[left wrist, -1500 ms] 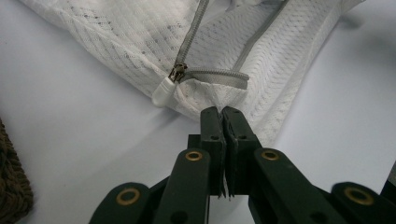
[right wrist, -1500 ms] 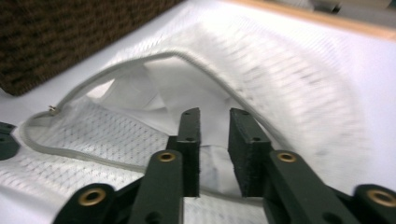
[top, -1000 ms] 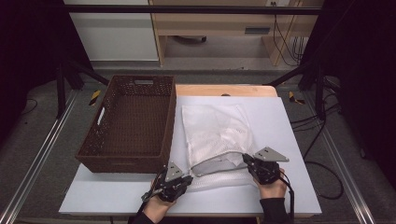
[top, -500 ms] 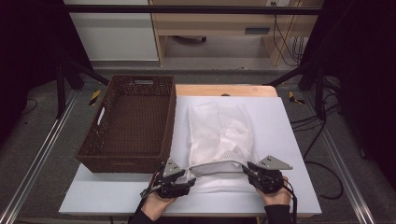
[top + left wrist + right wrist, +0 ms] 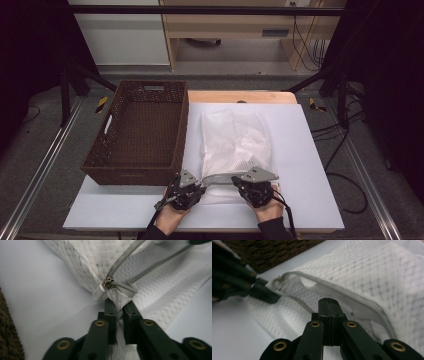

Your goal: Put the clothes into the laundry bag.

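While both claws sit at the near edge of the white tabletop [image 5: 310,150], the white mesh laundry bag [image 5: 235,145] lies flat on it, just right of the brown wicker basket [image 5: 137,135]. Basket interior looks bare, woven bottom visible. Bag holds crumpled white fabric, seen thru the mesh and thru the mouth in the right gripper view; can't tell what the fabric is. Grey zipper [image 5: 125,257] runs along the bag's near end, partly unzipped, w/ the mouth gaping; metal slider w/ white pull tab [image 5: 100,291] sits at the left corner. Left claw [image 5: 119,308] is clamped on a pinch of mesh at that corner, right below the slider; jaws have just been closing, mesh between them. Right claw [image 5: 328,306] has jaws pressed together at the near edge of the bag's mouth, also just been closing; whether fabric is caught between them can't be told, no cloth visible in the seam. In the high view, left claw [image 5: 184,190] and right claw [image 5: 255,187] sit near each other, bag's near end spanning between them.
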`<state>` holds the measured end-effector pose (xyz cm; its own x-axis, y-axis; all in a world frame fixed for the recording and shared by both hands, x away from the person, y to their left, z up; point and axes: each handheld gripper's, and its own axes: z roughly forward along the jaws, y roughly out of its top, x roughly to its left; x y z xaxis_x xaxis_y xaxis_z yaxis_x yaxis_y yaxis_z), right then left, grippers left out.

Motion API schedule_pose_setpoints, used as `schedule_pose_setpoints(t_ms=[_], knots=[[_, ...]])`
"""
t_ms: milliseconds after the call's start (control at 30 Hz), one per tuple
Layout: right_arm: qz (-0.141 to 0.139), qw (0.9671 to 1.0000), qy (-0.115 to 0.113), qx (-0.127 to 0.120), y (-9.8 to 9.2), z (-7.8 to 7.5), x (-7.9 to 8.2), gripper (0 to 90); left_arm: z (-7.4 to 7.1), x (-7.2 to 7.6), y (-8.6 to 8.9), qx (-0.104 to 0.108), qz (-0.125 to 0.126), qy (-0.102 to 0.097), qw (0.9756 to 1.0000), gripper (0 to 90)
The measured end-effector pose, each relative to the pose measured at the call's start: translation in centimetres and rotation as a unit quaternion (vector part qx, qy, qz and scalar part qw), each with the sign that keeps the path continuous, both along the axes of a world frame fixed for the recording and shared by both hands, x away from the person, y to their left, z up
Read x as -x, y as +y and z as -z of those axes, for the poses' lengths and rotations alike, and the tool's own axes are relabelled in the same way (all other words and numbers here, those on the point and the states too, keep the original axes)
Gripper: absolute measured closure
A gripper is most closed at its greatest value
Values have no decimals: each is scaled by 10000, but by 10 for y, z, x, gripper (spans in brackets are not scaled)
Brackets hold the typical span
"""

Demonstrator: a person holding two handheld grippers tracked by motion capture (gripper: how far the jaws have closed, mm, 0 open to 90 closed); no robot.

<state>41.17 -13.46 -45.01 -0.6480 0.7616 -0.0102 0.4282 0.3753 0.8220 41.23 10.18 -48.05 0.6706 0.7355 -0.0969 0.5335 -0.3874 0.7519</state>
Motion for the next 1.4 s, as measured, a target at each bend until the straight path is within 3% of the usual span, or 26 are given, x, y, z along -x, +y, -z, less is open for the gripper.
schedule_pose_setpoints(t_ms=[133,400,633,733,867,967,1100,1267,1333,1400], knots=[[226,9997,-42,-61,9,7,-20,900,-7,6,0,6,78,-119,9999,863],[788,9967,31,196,18,30,-58,900,-13,12,2,112,115,-115,9998,867],[1155,9925,-170,351,18,35,-76,900,-13,14,-1,120,174,-87,9997,868],[1167,9923,-198,360,18,36,-82,900,-13,14,-1,135,175,-76,9997,867],[1014,9943,-106,302,16,28,-71,877,-12,13,0,149,165,-48,9997,863],[786,9969,-19,67,8,19,-54,785,-12,13,0,164,150,-48,9997,858],[618,9979,-102,-161,-11,5,-26,738,-11,11,1,139,137,-39,9998,843],[850,9951,-477,-141,-41,-9,-3,620,-9,10,1,106,101,-16,9999,812],[1040,9934,-447,-159,-50,-8,-6,582,-8,9,1,116,99,-22,9999,800],[1056,9936,-371,-141,-53,-3,-15,583,-7,9,0,119,109,-18,9999,795]])
